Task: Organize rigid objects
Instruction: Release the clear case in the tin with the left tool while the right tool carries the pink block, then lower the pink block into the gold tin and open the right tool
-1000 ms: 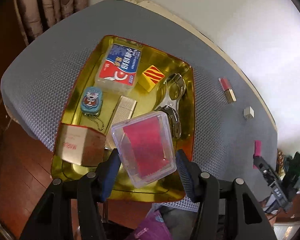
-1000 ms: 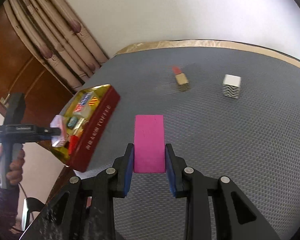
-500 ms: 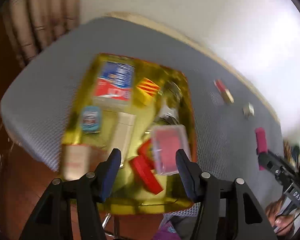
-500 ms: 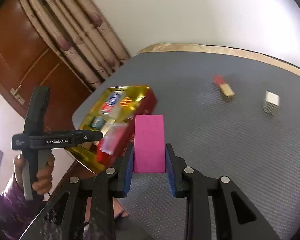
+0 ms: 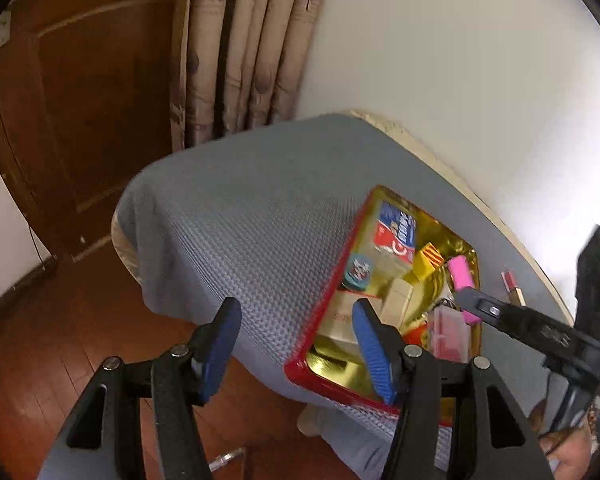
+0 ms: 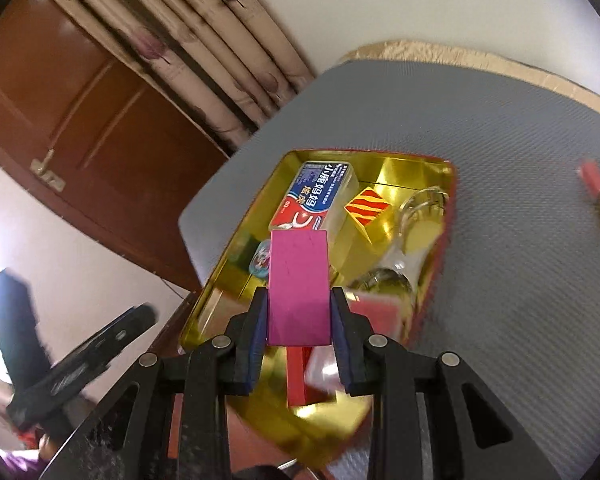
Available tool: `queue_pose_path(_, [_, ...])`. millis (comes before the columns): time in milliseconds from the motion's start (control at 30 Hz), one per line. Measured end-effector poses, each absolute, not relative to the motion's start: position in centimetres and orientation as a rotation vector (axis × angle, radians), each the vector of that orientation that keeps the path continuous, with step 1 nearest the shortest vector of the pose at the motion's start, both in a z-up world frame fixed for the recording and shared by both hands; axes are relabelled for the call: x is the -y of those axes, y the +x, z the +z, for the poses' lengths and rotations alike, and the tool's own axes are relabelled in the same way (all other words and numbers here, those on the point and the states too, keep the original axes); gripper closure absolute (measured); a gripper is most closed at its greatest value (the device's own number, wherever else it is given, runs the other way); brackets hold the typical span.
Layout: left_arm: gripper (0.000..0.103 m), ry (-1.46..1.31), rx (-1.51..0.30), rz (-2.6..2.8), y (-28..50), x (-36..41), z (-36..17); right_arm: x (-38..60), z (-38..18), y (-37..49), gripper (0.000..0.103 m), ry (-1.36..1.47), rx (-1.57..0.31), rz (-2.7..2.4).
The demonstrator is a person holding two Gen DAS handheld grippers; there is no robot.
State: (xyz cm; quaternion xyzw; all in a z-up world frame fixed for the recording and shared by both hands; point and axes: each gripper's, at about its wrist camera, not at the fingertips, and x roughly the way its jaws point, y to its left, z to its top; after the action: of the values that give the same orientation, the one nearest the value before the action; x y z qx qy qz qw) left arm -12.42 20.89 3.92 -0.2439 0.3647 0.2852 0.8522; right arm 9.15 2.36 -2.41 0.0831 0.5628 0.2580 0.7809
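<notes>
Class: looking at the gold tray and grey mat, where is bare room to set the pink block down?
Inside the gold tray, the bare far corner beyond the striped cube. On the grey mat, the stretch between tray and lipstick. The tray's near half is crowded.

Glossy gold metal tin (image 6: 410, 168) on woven (rough) grey cloth (image 6: 500, 128).

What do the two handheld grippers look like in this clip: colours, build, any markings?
Both are alike. The left gripper and right gripper have black plastic frames with triangular cut-outs, silver pivot screws, and jaws faced with ribbed blue pads. From the side, the right unit shows a black body with a small green light; its white lettering is too blurred to read.
</notes>
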Motion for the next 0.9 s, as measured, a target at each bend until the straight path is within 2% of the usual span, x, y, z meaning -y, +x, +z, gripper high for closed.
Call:
queue_pose_path(400, [0.042,-0.444,-0.847,0.561,-11.1,-20.2,2.6,-4.6,-5.1,10.9,0.073,0.163,-1.256,0.473])
queue_pose_path(500, [0.042,-0.415,-0.875,0.563,-10.7,-19.8,2.2,-4.5,-4.7,10.6,0.067,0.202,-1.245,0.496])
queue_pose_path(567, [0.042,-0.398,-0.887,0.565,-10.5,-19.6,2.1,-4.5,-4.2,10.4,0.056,0.224,-1.231,0.514])
queue_pose_path(767, [0.042,-0.361,-0.897,0.571,-10.1,-19.1,1.9,-2.9,-1.7,9.3,0.044,0.309,-1.165,0.563])
queue_pose_path(900, [0.042,-0.335,-0.912,0.574,-9.9,-18.7,1.7,-0.7,0.0,8.2,0.042,0.342,-1.116,0.552])
